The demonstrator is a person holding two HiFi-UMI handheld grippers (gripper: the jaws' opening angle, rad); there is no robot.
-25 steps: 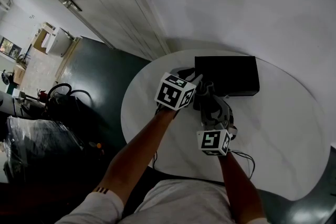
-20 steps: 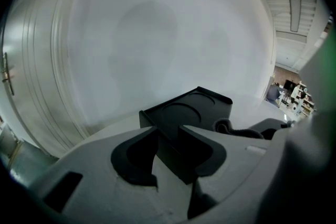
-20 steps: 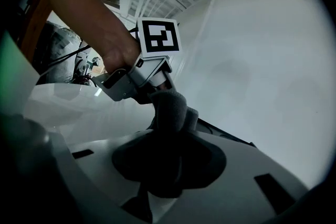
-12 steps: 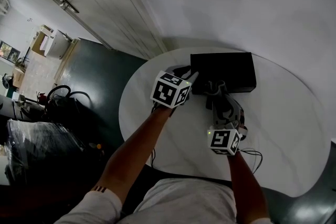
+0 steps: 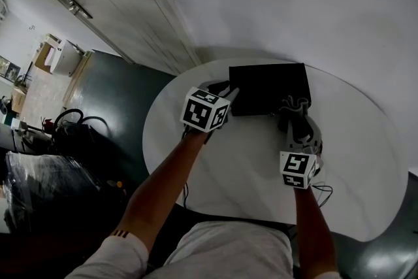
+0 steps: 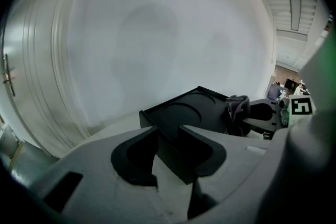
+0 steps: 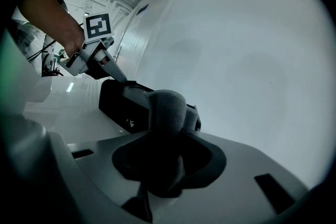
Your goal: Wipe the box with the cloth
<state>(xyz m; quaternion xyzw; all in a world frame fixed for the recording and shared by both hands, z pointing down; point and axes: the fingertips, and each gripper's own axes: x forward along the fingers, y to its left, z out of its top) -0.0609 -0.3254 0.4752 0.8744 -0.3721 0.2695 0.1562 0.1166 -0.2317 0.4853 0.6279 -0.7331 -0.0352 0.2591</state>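
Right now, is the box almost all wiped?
Partly, I think. Done: the cloth has swept along the box's near side to its right end. In hand: the left tool grips a box corner; the right tool pinches the cloth. Left: probably the top and other sides; the pictures don't show them wiped.

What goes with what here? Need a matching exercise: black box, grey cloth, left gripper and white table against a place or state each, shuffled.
Things:
1. black rectangular box
2. grey cloth
3. left gripper
4. round white table

Places or states:
A. pinched in the right gripper
B. carries the box
C. jaws around the box's near corner
D. lies flat on the tabletop

Pairs: 1-D, 2-A, 3-C, 4-B.
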